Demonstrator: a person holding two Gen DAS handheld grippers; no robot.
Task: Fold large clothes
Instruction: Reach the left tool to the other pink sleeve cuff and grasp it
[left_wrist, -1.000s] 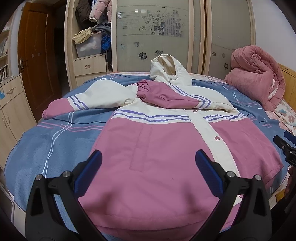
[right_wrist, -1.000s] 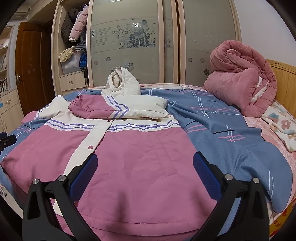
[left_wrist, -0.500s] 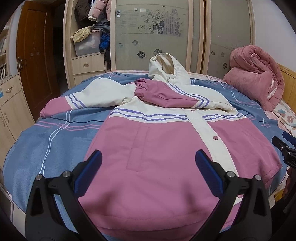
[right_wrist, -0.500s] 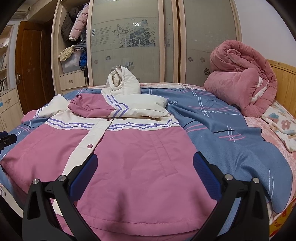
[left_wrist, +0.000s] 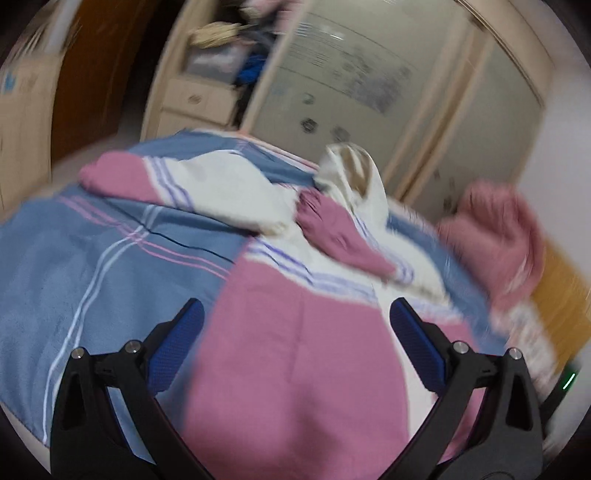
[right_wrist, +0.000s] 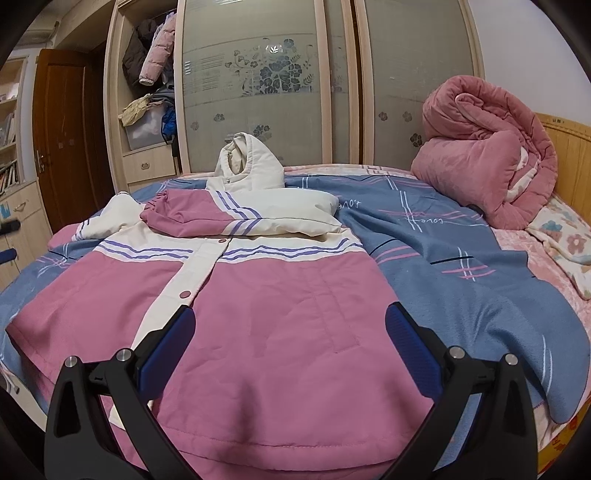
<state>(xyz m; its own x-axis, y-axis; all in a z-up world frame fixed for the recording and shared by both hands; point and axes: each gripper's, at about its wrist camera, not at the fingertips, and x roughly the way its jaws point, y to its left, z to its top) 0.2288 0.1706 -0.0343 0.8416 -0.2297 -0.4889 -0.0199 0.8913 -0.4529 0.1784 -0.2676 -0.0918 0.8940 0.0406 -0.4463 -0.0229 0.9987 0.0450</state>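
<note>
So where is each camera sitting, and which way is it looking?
Left wrist view: sits on the left tongs, tilted and blurred, looking across the pink and cream hooded padded jacket towards its spread-out sleeve; open blue-padded fingers show.
Right wrist view: sits on the right tongs, level, over the jacket's hem, facing the frosted-glass flowered wardrobe doors; open fingers show.
Both share: jacket, blue striped blanket, rolled pink quilt.

"Love" in script, twice, on blue bedspread (right_wrist: 461, 258).
</note>
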